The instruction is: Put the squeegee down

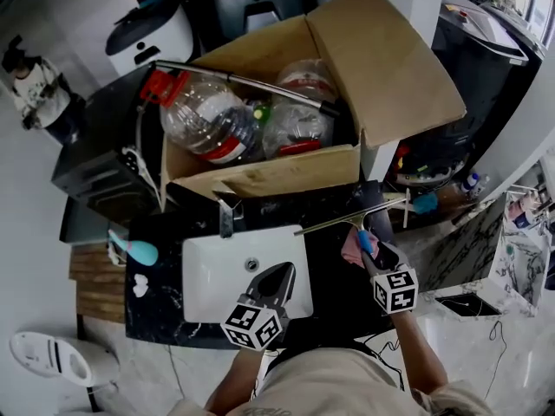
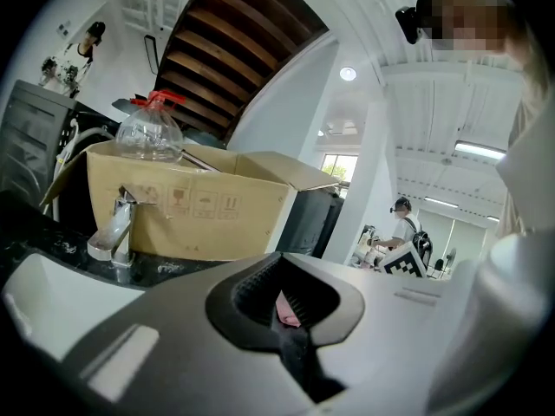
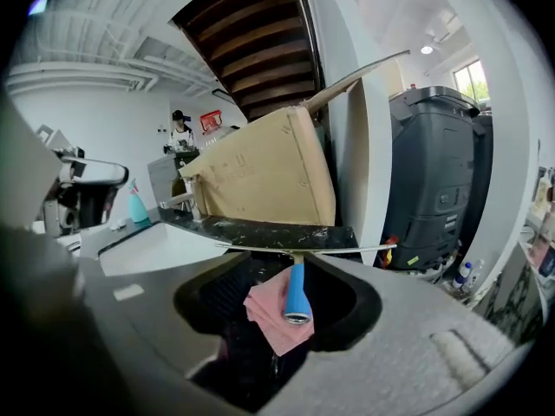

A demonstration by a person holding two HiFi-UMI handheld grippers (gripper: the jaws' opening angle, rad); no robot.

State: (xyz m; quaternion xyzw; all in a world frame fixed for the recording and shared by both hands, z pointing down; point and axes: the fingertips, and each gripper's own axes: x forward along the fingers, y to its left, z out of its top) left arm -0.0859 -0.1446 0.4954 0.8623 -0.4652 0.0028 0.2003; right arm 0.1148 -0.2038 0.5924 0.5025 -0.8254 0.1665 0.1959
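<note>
Plainly the risk now lies in the pull-away: the right gripper (image 3: 284, 265) stands with its jaws wide and pressing on nothing, yet the blue handle of the squeegee (image 3: 296, 294) lies between them, so a crooked retreat could catch that handle and drag the tool along. It also rests half on a folded pink cloth (image 3: 263, 315), a soft, uneven bed that may let it roll or slide. Its long blade runs just right of the white basin (image 1: 217, 269), and the far tip seems to reach past the counter's end, so a nudge might tip it off. The left gripper (image 1: 284, 272) hangs over the basin's near right corner, jaws drawn together on nothing, well clear of the tool. The black marbled counter (image 1: 156, 308) around the basin looks hard and slick, with a chrome tap (image 1: 227, 217) at the basin's back edge. Behind the basin stands an open cardboard box (image 1: 381, 59) holding clear plastic bottles (image 1: 204, 115); right of the basin, a dark grey machine (image 3: 434, 163)
</note>
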